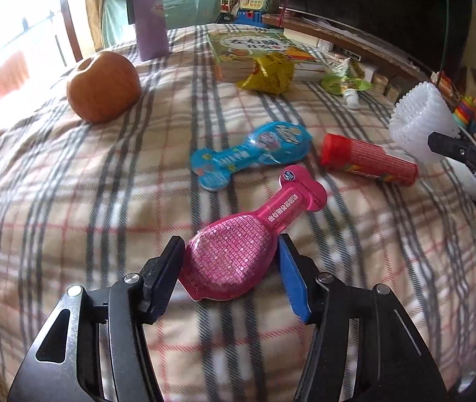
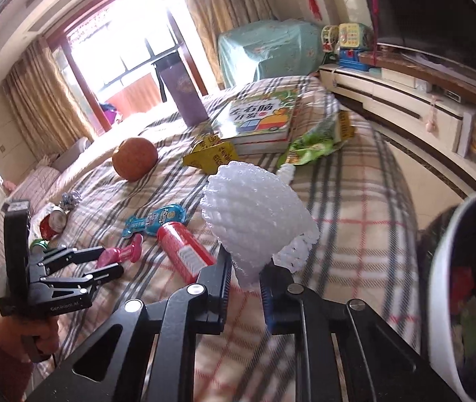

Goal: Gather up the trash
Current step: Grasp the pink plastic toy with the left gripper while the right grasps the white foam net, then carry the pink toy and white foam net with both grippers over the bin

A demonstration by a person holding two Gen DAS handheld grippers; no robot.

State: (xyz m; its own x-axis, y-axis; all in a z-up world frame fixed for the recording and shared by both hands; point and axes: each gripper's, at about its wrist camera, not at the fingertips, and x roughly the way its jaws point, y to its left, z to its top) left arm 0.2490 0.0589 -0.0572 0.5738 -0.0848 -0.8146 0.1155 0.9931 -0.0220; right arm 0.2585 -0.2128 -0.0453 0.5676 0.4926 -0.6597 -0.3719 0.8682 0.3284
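On the plaid bedspread (image 1: 70,201), my left gripper (image 1: 229,261) is shut on the wide end of a pink blister package (image 1: 238,251); its pads touch both sides. From the right wrist view the same left gripper (image 2: 112,261) and pink package (image 2: 125,253) show at the left. My right gripper (image 2: 246,278) is shut on a white foam net (image 2: 258,214), held above the bed, and appears at the right edge of the left view as the right gripper (image 1: 439,144) with the foam net (image 1: 419,120). A white bin (image 2: 445,284) stands at the right.
Lying beyond are a blue blister package (image 1: 251,157), a red tube (image 1: 368,160), a yellow wrapper (image 1: 268,73) and a green wrapper (image 1: 342,82). An orange pumpkin (image 1: 104,87), a purple cup (image 1: 149,16) and books (image 1: 254,47) sit farther back. Cans (image 2: 53,224) lie at the left.
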